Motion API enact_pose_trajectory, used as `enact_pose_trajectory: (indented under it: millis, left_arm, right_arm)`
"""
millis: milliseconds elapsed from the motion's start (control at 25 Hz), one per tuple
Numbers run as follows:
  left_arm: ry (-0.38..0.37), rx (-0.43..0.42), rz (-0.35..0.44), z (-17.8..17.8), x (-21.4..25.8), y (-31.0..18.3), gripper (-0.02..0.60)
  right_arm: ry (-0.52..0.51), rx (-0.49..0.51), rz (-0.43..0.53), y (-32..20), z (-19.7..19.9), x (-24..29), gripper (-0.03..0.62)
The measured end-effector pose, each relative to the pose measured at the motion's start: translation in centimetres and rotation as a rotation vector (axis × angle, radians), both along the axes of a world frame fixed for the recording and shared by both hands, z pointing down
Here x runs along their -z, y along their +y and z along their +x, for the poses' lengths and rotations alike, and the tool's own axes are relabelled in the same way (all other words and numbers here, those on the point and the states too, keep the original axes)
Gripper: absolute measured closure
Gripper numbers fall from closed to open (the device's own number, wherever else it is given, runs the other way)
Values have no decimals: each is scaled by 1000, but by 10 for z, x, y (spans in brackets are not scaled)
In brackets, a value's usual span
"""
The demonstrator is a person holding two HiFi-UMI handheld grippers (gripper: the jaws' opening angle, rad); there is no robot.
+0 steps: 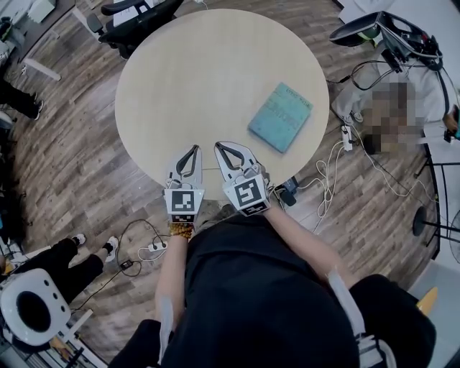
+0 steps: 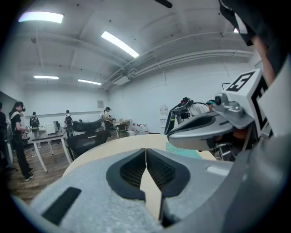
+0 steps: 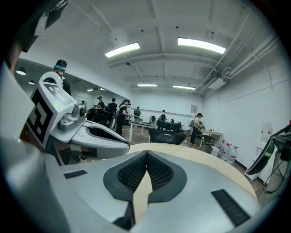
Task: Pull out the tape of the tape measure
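Note:
No tape measure shows in any view. My left gripper [image 1: 195, 149] and right gripper [image 1: 220, 146] hang side by side over the near edge of a round pale wooden table [image 1: 208, 79]. Both are shut, tips touching, with nothing between them. In the left gripper view my left gripper [image 2: 146, 150] points across the tabletop [image 2: 122, 144], and the right gripper's body [image 2: 209, 129] shows at the right. From the right gripper view, my right gripper [image 3: 146, 153] is shut too, with the left gripper's body [image 3: 86, 132] at the left.
A teal book [image 1: 280, 116] lies flat on the table's right side. Office chairs [image 1: 133, 18] stand beyond the far edge. Cables and a power strip [image 1: 345, 136] trail over the wooden floor at right. A person's legs [image 1: 57, 262] show at left. Several people stand at desks [image 3: 141, 122] in the background.

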State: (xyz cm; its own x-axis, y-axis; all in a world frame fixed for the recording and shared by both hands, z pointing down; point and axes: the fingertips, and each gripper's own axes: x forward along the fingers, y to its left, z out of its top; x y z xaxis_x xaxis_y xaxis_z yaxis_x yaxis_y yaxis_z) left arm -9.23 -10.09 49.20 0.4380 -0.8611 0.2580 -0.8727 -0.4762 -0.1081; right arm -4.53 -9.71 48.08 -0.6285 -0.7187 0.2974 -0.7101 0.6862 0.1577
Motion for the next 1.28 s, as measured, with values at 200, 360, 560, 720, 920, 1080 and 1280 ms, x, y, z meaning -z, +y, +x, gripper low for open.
enact_pose_trajectory:
  millis: [200,360,560,720,920,1080,1280]
  left_arm:
    - [-5,-1,-13,-3,-3,8,566]
    - [-7,12,-24,-9,-7,14,566]
    - [0,21,-30,-12,-11,22,566]
    - [4,33,-39,-15,-14,26,566]
    - [9,40,-45,-15,-16,29,566]
    - [11,42,-56,-14,-18,32,566]
    - [5,41,-72,-13,-26,39,566]
  right_arm:
    - [4,-3,5,3,-3,2,597]
    - [0,15,-23,11,-10,-7,597]
    - [14,30,-47,17,-11,-17,597]
    - [21,35,-57,19,-12,-20,597]
    - [20,52,-80,25,-13,-27,597]
    - [-17,39,-147,27,-11,-39,597]
    - [-23,-2,-212,28,4,-58,597]
